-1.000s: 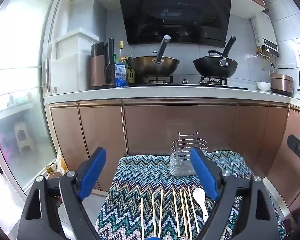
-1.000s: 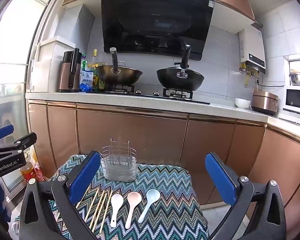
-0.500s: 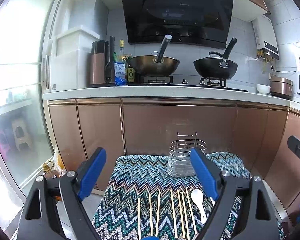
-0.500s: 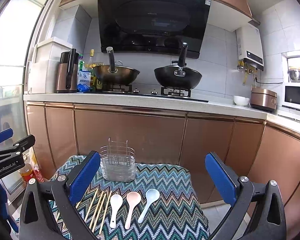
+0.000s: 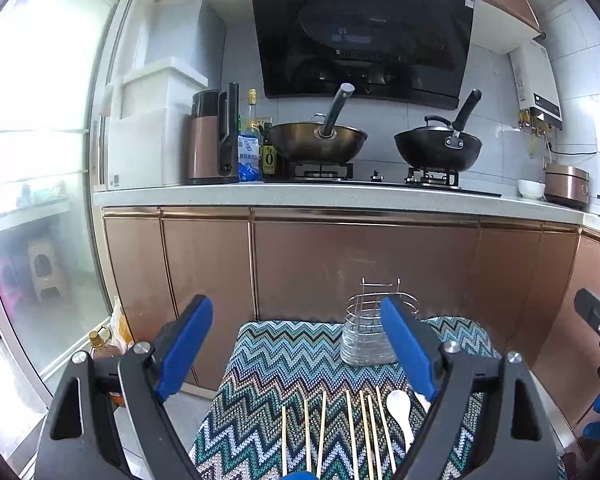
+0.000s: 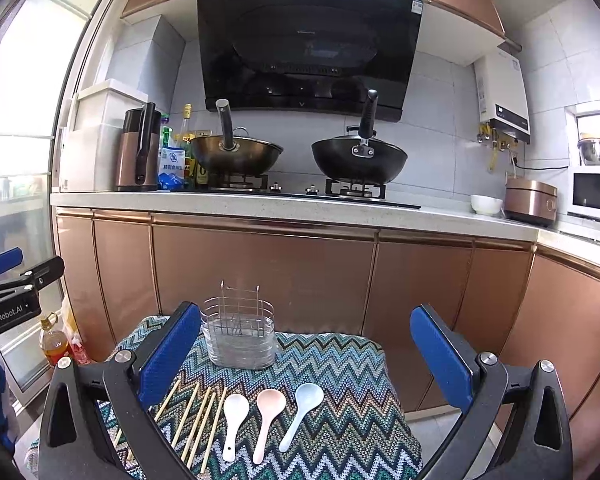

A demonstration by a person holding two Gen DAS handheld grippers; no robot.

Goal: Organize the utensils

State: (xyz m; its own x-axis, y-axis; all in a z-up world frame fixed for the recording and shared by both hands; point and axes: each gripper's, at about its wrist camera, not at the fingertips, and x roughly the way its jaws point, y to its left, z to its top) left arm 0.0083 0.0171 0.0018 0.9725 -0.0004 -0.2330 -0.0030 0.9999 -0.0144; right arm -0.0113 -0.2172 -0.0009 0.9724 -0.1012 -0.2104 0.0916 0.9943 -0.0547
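Observation:
A small table under a zigzag cloth (image 6: 332,364) holds a wire utensil holder (image 6: 239,338) at its far edge. Several wooden chopsticks (image 6: 198,420) lie side by side on the left of the cloth. Beside them lie a white spoon (image 6: 233,420), a pink spoon (image 6: 269,412) and a pale blue spoon (image 6: 302,406). My right gripper (image 6: 306,356) hovers open above the spoons. My left gripper (image 5: 300,348) hovers open above the chopsticks (image 5: 352,432), with the white spoon (image 5: 400,410) and the holder (image 5: 366,336) to its right. Neither gripper holds anything.
Copper cabinet fronts (image 6: 260,276) stand just behind the table, under a counter with two woks (image 6: 236,156) on a stove. An oil bottle (image 6: 54,340) sits on the floor at the left, by a glass door. The left gripper's body (image 6: 16,288) shows at the right wrist view's left edge.
Both grippers have shifted only slightly; the table and counter sit a little lower in the left view. Nothing was grasped or moved.

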